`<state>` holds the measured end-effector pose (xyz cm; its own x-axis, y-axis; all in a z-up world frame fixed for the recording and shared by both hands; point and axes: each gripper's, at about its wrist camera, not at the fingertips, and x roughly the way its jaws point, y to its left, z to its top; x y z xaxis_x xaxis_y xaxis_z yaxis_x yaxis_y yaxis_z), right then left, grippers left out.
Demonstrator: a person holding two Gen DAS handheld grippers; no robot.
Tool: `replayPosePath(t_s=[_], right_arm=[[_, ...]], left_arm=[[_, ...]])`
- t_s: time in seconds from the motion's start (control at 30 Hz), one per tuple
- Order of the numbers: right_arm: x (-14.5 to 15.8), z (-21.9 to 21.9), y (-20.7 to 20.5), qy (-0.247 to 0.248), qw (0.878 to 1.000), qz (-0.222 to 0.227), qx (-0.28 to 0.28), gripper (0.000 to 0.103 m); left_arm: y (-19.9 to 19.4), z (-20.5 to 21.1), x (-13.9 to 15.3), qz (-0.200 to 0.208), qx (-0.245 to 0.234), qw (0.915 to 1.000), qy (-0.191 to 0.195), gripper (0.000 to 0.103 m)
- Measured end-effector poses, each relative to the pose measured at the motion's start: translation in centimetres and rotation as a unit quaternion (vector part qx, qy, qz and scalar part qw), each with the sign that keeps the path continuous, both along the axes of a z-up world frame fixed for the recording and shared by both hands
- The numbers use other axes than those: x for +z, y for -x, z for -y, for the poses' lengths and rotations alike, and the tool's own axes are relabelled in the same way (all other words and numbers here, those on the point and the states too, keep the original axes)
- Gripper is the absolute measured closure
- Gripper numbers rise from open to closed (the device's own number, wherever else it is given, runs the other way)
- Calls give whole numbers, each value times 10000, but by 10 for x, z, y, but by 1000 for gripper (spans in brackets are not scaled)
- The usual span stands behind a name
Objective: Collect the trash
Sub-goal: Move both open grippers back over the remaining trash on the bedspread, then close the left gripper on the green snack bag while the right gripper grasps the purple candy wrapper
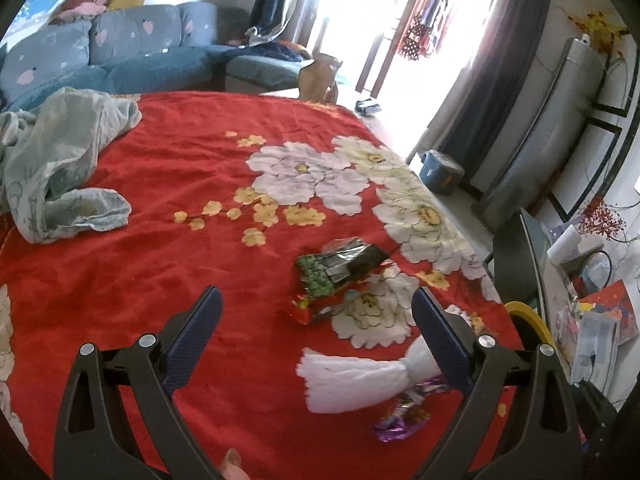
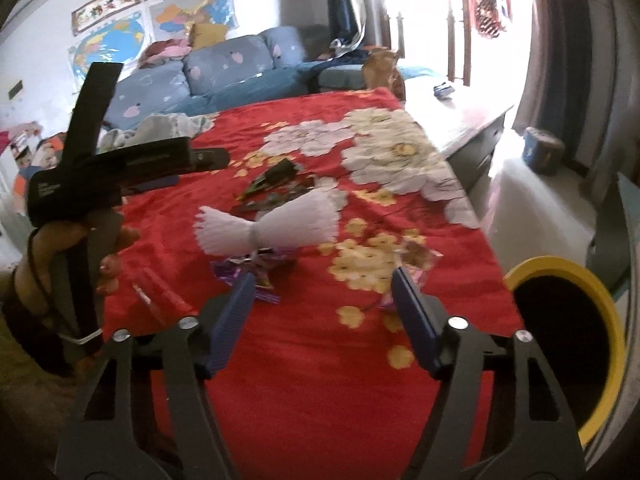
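Trash lies on a red flowered cloth (image 1: 160,168). A green and black wrapper (image 1: 340,266) lies over a red wrapper (image 1: 308,312). Nearer lies a white pleated paper bow (image 1: 352,376) and a purple foil wrapper (image 1: 404,420). My left gripper (image 1: 316,304) is open and empty, just short of the wrappers. In the right wrist view the white bow (image 2: 264,226), purple wrapper (image 2: 256,276), dark wrappers (image 2: 276,178) and a clear pinkish wrapper (image 2: 416,260) show. My right gripper (image 2: 324,284) is open and empty above the cloth. A yellow-rimmed bin (image 2: 576,344) stands at the right.
A pale crumpled cloth (image 1: 56,164) lies at the far left of the table. A blue sofa (image 1: 120,56) stands behind. The left gripper body and hand (image 2: 100,184) show at left. The bin rim (image 1: 528,320) and a cluttered desk (image 1: 592,320) are at right.
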<state>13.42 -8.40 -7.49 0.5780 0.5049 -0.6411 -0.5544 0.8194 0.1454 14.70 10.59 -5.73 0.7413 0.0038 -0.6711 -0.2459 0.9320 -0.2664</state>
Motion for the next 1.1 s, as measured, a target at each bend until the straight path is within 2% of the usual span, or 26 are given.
replayPosePath(t_s=[0.17, 0.23, 0.3, 0.5, 0.6, 0.67, 0.9, 1.1], right_arm=[[-7, -17, -8, -85, 9996, -194, 192, 61], [-10, -24, -12, -74, 9994, -237, 233, 63], [-13, -28, -16, -107, 9992, -295, 265, 65], [-27, -41, -30, -199, 9972, -629, 349, 75], [-33, -45, -31, -229, 9957, -765, 466, 86], [-37, -47, -30, -201, 9947, -829, 565, 102], [-33, -39, -19, -250, 9947, -775, 624, 103], [-24, -29, -17, -337, 9951, -722, 579, 103]], left_arm=[[-12, -8, -11, -216, -145, 9996, 93, 28], [-18, -9, -16, -319, -232, 9991, 163, 35], [-25, -9, -21, -417, -341, 9982, 256, 37], [-47, -1, -28, -652, -633, 9957, 162, 40], [-59, 1, -32, -751, -698, 9947, 87, 43], [-68, 3, -34, -801, -765, 9938, 44, 46], [-88, 7, -44, -978, -932, 9908, -1, 60], [-83, 6, -41, -836, -1008, 9913, 108, 72]])
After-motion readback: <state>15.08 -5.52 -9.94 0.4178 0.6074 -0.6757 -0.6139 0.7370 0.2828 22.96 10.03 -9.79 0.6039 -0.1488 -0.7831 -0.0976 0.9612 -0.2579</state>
